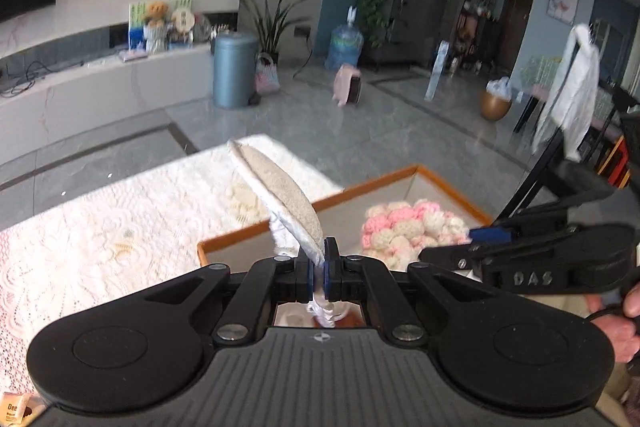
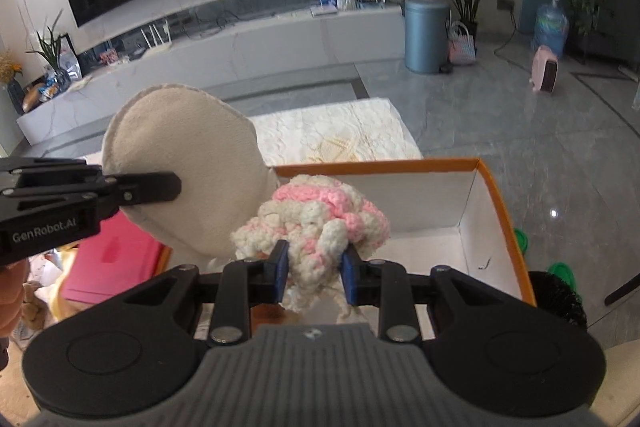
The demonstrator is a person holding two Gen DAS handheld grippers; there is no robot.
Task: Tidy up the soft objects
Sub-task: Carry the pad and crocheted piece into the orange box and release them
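My left gripper is shut on the edge of a round beige pad, which stands up from the jaws, tilted left. In the right wrist view the same pad hangs from the left gripper, left of the box. My right gripper is shut on a pink and white crocheted bundle, held over the near side of an orange-rimmed box with a white inside. The left wrist view shows the right gripper holding that bundle above the box.
A white lace cloth covers the table beyond and left of the box. A pink flat thing lies at the lower left. A black stand draped with white cloth rises at the right. A hand grips the right tool.
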